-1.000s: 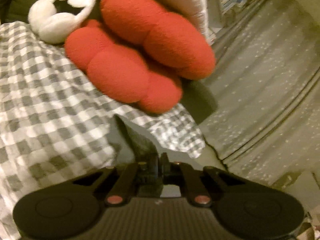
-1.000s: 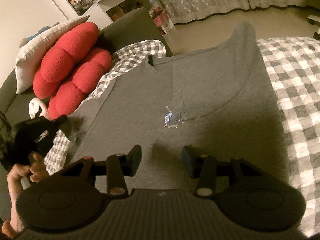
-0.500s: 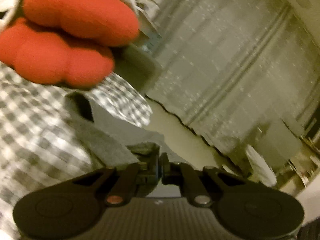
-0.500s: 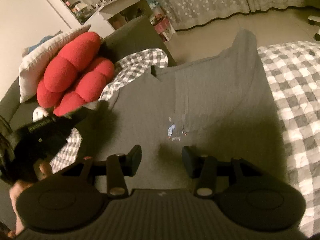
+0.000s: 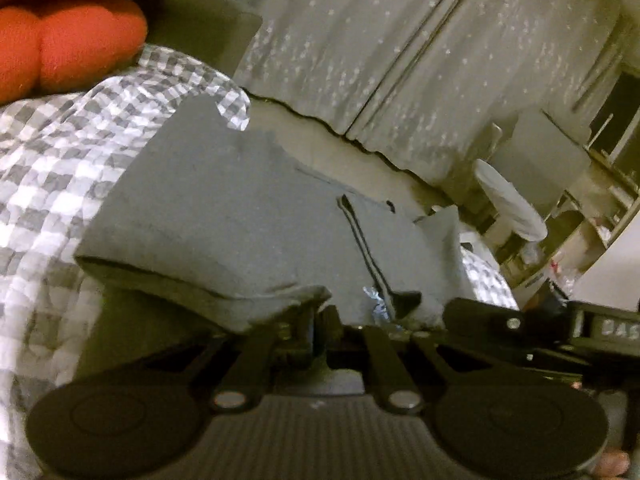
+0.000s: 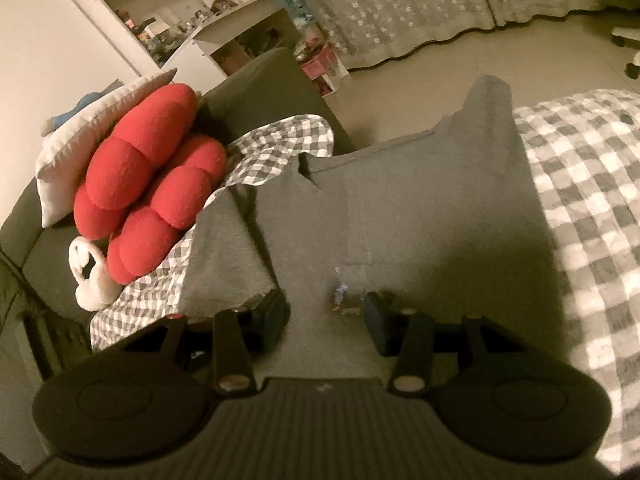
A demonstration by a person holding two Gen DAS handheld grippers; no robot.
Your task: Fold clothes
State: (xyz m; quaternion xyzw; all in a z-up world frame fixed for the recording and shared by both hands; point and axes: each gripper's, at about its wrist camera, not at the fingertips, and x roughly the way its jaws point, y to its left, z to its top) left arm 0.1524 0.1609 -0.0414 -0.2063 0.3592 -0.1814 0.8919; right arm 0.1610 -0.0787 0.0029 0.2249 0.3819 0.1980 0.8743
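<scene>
1. The left tool (image 5: 318,322) has carried the sleeve edge of the grey T-shirt (image 6: 420,208) away from the red cushion (image 6: 148,184) and inward over the shirt's body.
2. Its jaws have just been opening a little, with the folded grey cloth between them and seemingly still caught.
3. The right tool (image 6: 326,316) hangs released, grasping nothing, over the shirt, which lies on the checked bedcover (image 6: 592,184) beside the red cushion.
4. I judge the first side fold nearly laid.

One grey shirt (image 6: 420,208), two red cushions (image 6: 148,184)
</scene>
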